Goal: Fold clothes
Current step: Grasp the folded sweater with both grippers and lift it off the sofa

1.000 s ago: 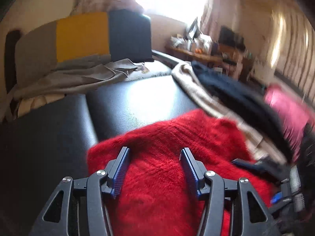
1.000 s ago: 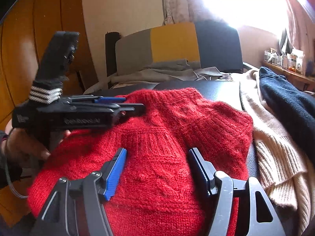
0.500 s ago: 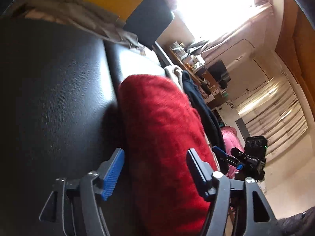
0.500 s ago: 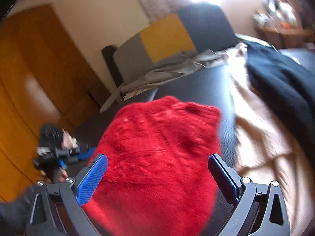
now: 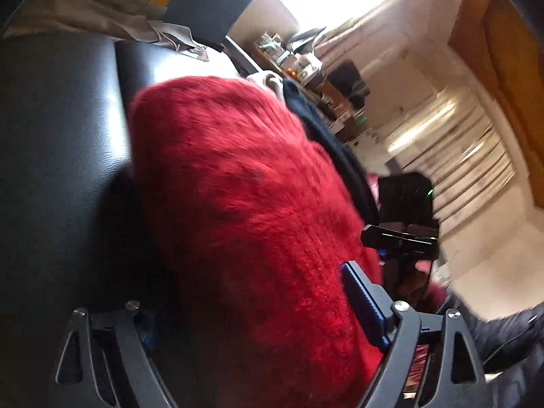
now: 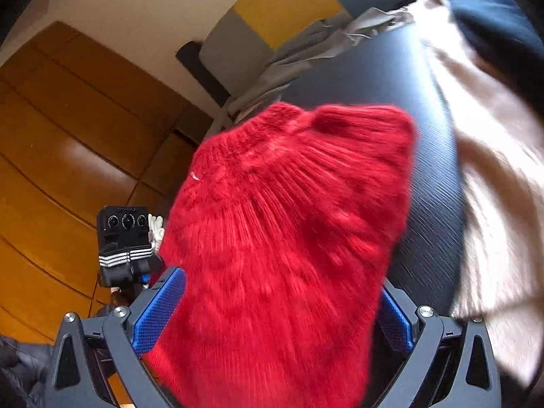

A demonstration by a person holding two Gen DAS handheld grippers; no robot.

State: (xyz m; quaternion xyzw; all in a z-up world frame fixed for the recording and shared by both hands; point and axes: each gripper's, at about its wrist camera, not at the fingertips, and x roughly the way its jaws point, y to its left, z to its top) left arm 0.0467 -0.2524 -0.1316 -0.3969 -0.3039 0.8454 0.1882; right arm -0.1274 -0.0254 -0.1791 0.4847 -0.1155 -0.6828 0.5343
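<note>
Nearest each lens, both grippers straddle the red sweater (image 6: 289, 238), the landmark for all that follows. Either side of its near end, the right gripper (image 6: 278, 309) stands spread as wide as it goes, blue pads flanking the knit with no clear pinch; the span suggests a whole folded bundle is to be taken across its width, not an edge. At the sweater's opposite flank, the left gripper (image 5: 258, 309) has just been opening, the wool bulging between its jaws; one pad shows at the right, the other is lost in shadow, so contact cannot be confirmed. Under the sweater lies the black leather seat (image 6: 431, 176), where the compact, apparently folded garment rests. Just beside the sweater on the right gripper's side lies a cream knit (image 6: 493, 156), with a navy garment (image 6: 493, 23) beyond it, probably awaiting folding. Farther behind the sweater, a grey cloth (image 6: 306, 51) drapes against a grey, yellow and dark backrest (image 6: 285, 10).
</note>
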